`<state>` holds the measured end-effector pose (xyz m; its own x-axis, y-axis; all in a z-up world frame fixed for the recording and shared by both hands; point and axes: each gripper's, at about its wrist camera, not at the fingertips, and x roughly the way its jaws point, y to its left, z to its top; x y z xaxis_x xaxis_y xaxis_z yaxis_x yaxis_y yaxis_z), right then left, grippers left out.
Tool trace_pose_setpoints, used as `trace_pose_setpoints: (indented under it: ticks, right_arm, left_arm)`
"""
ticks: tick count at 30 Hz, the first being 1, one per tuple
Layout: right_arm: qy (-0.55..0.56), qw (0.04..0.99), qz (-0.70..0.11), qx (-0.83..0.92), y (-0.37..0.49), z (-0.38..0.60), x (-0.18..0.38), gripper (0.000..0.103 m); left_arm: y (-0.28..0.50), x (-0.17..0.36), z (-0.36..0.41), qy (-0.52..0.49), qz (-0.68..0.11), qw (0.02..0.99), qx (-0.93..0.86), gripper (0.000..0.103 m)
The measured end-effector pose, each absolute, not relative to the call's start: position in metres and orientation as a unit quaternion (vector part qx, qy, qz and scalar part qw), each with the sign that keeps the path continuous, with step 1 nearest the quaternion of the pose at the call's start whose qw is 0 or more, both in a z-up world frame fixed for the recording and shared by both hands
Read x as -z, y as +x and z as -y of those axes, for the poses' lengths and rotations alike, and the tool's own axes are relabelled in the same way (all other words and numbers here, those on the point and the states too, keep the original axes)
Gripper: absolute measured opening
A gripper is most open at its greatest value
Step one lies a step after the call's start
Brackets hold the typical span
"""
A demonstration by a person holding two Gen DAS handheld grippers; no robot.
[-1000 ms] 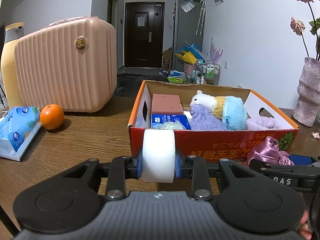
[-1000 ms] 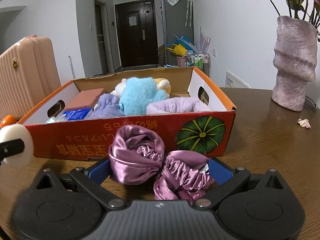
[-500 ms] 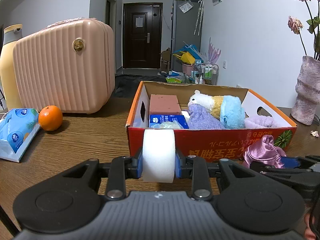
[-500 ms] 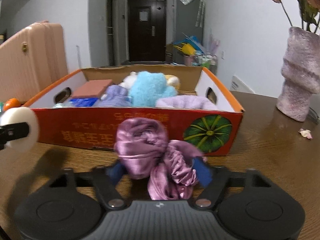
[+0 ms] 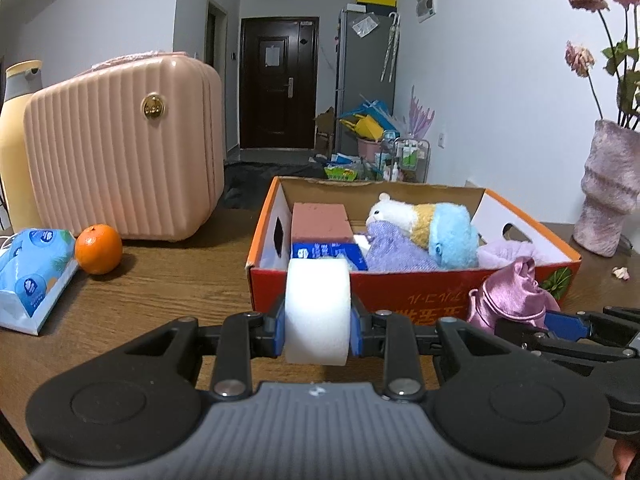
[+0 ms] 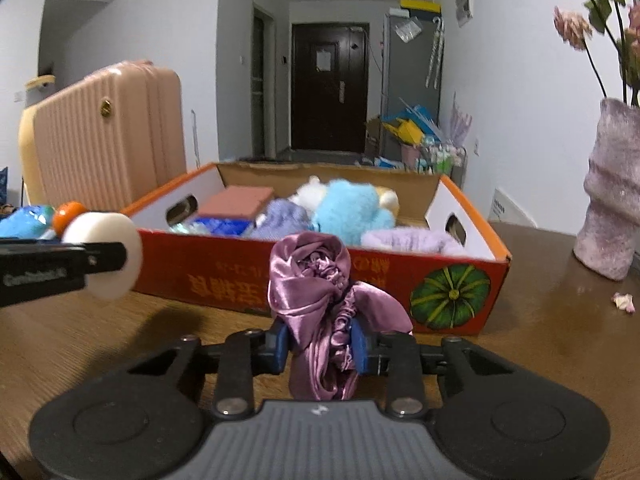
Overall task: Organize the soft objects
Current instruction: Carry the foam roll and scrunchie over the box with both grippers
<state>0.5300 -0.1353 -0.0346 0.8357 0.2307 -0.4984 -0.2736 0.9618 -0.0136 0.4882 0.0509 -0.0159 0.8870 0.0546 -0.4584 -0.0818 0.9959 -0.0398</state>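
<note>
Now the right gripper has just clamped its jaws onto the crumpled purple satin cloth, ready for the orange cardboard box ahead; left gripper grips a white foam roll.

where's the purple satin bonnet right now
In the right wrist view the purple satin bonnet sits pinched in the right gripper, just in front of the orange cardboard box, not yet inside it.

A box sits on the table, holding a plush toy; a suitcase and an orange lie left, a vase right.
</note>
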Motion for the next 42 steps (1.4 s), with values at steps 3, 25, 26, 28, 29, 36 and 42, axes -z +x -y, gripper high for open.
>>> trace_pose_setpoints:
  ticks: [3,25,26,28,29,36,42]
  right_arm:
    - [-0.041,0.961,-0.234,-0.139,0.524,0.136,0.025,0.030]
    - [0.002,0.980,-0.147,-0.135,0.561,0.142,-0.011,0.030]
    - [0.004,0.980,-0.146,-0.134,0.566,0.142,-0.011,0.030]
    - [0.007,0.981,-0.144,-0.130,0.574,0.144,-0.010,0.030]
    - [0.009,0.981,-0.143,-0.129,0.579,0.144,-0.010,0.030]
    - [0.017,0.984,-0.137,-0.109,0.611,0.150,-0.008,0.030]
    - [0.016,0.987,-0.133,-0.085,0.633,0.154,-0.003,0.030]
  left_arm:
    - [0.484,0.009,-0.050,-0.031,-0.221,0.974,-0.032,0.030]
    - [0.534,-0.024,-0.035,-0.067,-0.154,0.985,-0.045,0.030]
    - [0.537,-0.024,-0.034,-0.068,-0.154,0.985,-0.046,0.030]
    - [0.546,-0.023,-0.033,-0.070,-0.154,0.984,-0.050,0.030]
    - [0.549,-0.023,-0.033,-0.071,-0.154,0.984,-0.052,0.030]
    - [0.578,-0.017,-0.033,-0.077,-0.158,0.982,-0.063,0.030]
    - [0.602,-0.008,-0.031,-0.071,-0.165,0.981,-0.075,0.030]
